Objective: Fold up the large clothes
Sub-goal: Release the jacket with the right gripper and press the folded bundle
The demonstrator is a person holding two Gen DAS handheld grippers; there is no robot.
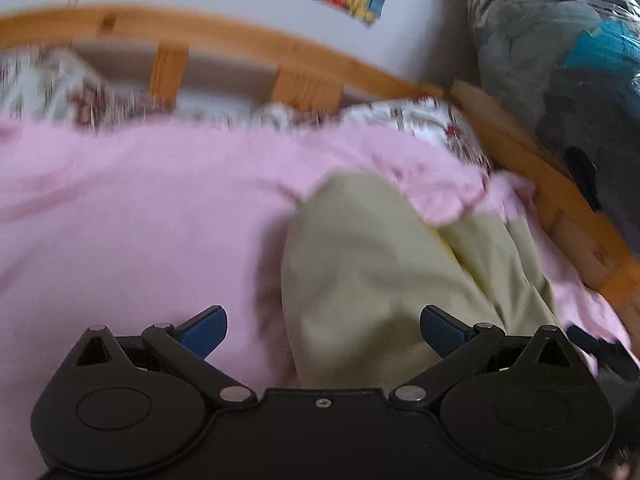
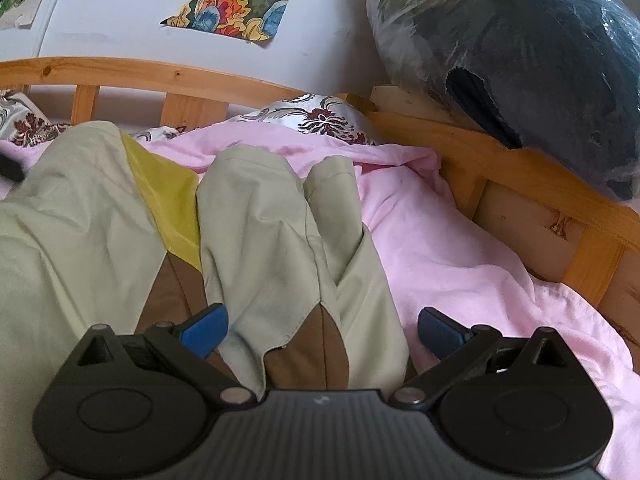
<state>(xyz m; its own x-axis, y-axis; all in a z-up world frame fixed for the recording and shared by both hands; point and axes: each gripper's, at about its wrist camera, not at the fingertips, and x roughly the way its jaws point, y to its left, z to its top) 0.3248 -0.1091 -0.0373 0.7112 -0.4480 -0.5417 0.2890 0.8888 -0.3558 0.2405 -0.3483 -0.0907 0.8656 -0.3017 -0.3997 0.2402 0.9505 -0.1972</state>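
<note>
Pink sheet (image 2: 460,248) spread over the bed, rumpled toward its right edge. Patterned white and dark red pillow (image 2: 320,118) at the bed's far edge, against a wooden slatted bed frame (image 2: 180,76) running along the far and right edges. Bulky dark bundle wrapped in clear plastic (image 2: 520,52) resting on the frame's far right corner. Colourful floral picture (image 2: 236,4) on the pale wall (image 2: 120,20) behind.

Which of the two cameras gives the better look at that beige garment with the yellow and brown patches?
The right wrist view. There the beige garment is sharp and fills the frame, showing its yellow lining, brown patches and seams on the pink sheet. The left wrist view is motion-blurred and shows only plain beige folds and a thin yellow sliver, no brown patches.
</note>
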